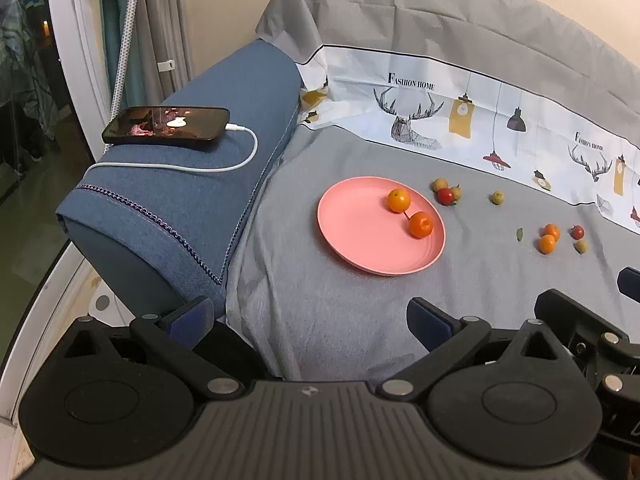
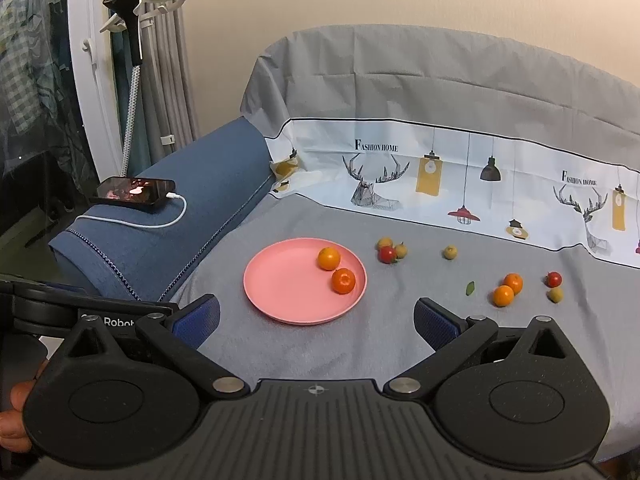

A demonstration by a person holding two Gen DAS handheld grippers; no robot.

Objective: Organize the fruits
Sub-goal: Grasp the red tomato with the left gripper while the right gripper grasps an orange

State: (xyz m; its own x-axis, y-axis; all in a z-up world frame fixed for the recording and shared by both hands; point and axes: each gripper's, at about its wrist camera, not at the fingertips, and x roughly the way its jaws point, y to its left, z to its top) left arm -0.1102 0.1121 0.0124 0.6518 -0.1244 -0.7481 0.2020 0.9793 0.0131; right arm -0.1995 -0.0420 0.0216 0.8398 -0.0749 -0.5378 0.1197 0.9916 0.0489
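Note:
A pink plate [image 1: 360,236] [image 2: 280,284] lies on the grey cloth with two small oranges [image 1: 420,225] [image 2: 343,281] on its right side. Loose on the cloth to its right are a red tomato [image 1: 445,196] [image 2: 387,255] with two yellowish fruits, a lone yellowish fruit [image 1: 497,197] [image 2: 450,252], two more oranges [image 1: 547,244] [image 2: 503,295], another tomato [image 1: 577,232] [image 2: 553,279] and a pale fruit [image 2: 555,295]. My left gripper [image 1: 310,320] is open and empty, short of the plate. My right gripper [image 2: 316,320] is open and empty too, just before the plate's near rim.
A blue sofa arm [image 1: 192,200] [image 2: 168,232] rises left of the plate, with a phone [image 1: 168,124] [image 2: 134,192] and its white cable on top. A printed cloth [image 1: 460,120] covers the backrest behind the fruit. A small green leaf [image 2: 470,288] lies on the cloth.

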